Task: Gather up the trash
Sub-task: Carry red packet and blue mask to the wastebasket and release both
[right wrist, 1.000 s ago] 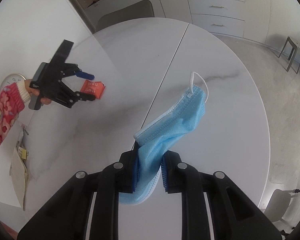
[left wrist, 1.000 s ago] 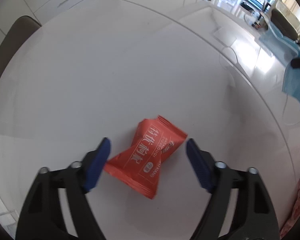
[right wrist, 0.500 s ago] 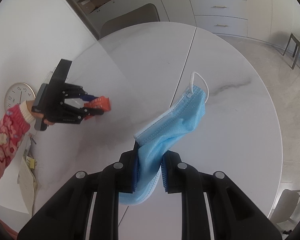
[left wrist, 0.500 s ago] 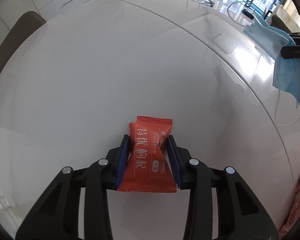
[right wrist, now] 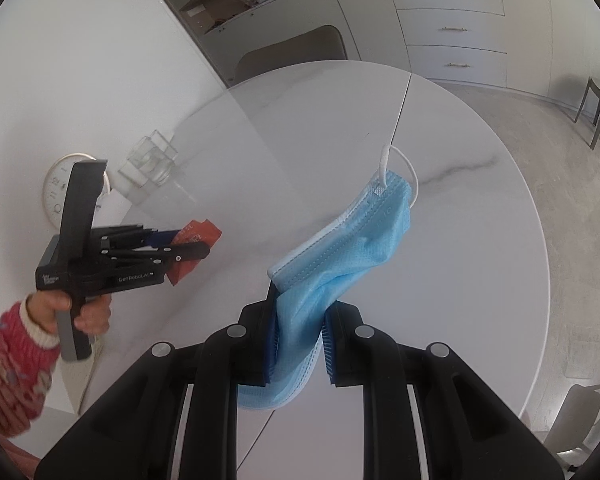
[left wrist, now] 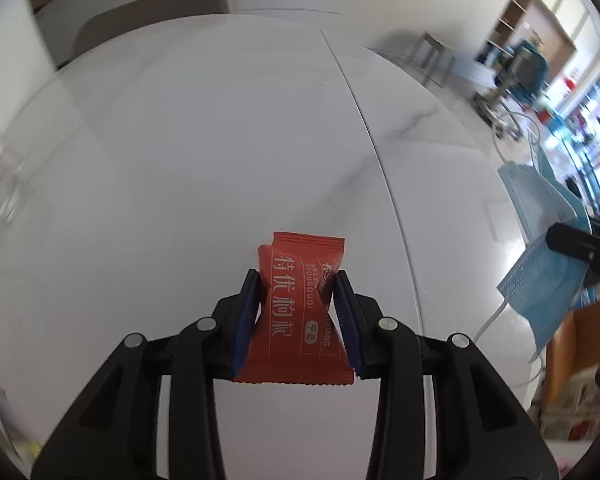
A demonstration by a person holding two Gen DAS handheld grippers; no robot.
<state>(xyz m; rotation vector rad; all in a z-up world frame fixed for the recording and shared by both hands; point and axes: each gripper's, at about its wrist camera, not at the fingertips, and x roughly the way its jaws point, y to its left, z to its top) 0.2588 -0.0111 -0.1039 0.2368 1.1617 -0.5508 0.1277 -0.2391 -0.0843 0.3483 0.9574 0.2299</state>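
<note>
My left gripper (left wrist: 296,292) is shut on a red snack wrapper (left wrist: 296,312) with white print and holds it above the white marble table (left wrist: 204,152). In the right wrist view the left gripper (right wrist: 196,246) shows at the left with the wrapper (right wrist: 196,232) between its fingers. My right gripper (right wrist: 300,320) is shut on a blue face mask (right wrist: 348,240), which hangs over the table with its white ear loop up. The mask (left wrist: 548,240) also shows at the right edge of the left wrist view.
A clear glass container (right wrist: 150,160) and a round white clock (right wrist: 60,192) stand at the table's left side by the wall. A grey chair (right wrist: 292,56) is at the far end, drawers (right wrist: 456,20) behind it, a stool (right wrist: 598,108) at right.
My left gripper closed on the red wrapper and lifted it off the table, then swung to the right. My right gripper keeps holding the mask and has shifted slightly.
</note>
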